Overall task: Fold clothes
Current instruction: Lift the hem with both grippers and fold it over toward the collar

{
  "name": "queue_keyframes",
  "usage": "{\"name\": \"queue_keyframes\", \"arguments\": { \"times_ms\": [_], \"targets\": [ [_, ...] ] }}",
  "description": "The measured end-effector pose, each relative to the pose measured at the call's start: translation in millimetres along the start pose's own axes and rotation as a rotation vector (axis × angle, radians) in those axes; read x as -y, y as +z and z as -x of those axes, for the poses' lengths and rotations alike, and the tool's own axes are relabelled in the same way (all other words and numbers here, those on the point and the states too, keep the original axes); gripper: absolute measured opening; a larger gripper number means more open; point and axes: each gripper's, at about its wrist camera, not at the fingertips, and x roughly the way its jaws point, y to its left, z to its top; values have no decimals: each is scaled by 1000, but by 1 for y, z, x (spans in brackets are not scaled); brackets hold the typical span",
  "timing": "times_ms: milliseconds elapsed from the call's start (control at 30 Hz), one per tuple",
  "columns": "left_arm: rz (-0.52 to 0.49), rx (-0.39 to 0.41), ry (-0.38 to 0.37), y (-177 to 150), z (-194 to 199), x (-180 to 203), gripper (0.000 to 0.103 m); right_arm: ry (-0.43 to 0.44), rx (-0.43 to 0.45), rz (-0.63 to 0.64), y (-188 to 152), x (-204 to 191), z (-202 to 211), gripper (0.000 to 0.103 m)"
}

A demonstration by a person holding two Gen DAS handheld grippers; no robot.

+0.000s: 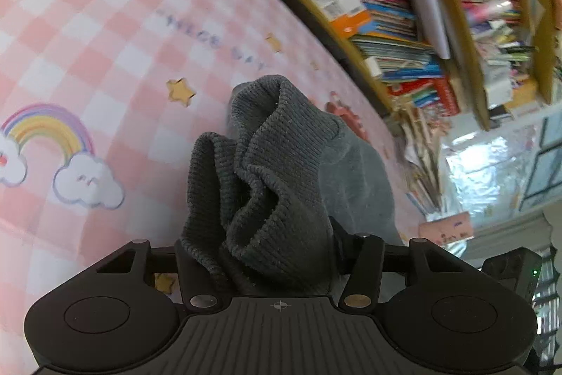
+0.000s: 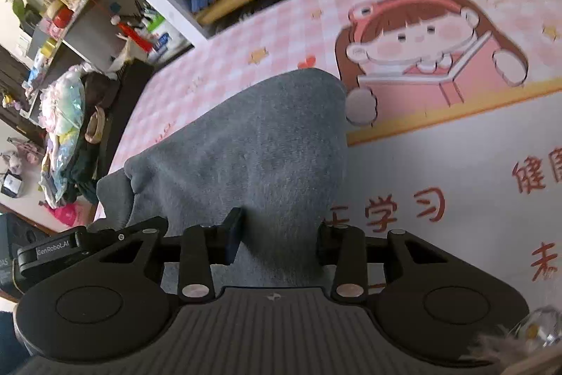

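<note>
Both grippers clamp the grey knit garment [image 1: 267, 171], lifted above the pink checked cartoon desk mat [image 1: 87, 41]. Left gripper [image 1: 270, 255] jaws pinch the bunched ribbed cuff; right gripper [image 2: 277, 234] jaws pinch smooth fabric. Risk: bunched cuff slips, fold lands crooked.

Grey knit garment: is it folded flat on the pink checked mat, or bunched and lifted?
Bunched and lifted. The grey knit garment hangs crumpled from the left hand-held gripper; the right hand-held gripper grips its smoother part.
</note>
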Motion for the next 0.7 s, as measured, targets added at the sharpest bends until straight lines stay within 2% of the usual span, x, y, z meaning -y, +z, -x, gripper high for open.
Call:
{"name": "queue_keyframes", "arguments": {
  "times_ms": [300, 700],
  "targets": [
    [-56, -23, -67, 30, 4, 9, 52, -28, 93, 41, 5, -19, 16, 35],
    [-118, -27, -114, 67, -17, 39, 52, -55, 175, 63, 42, -18, 26, 35]
  ]
}}
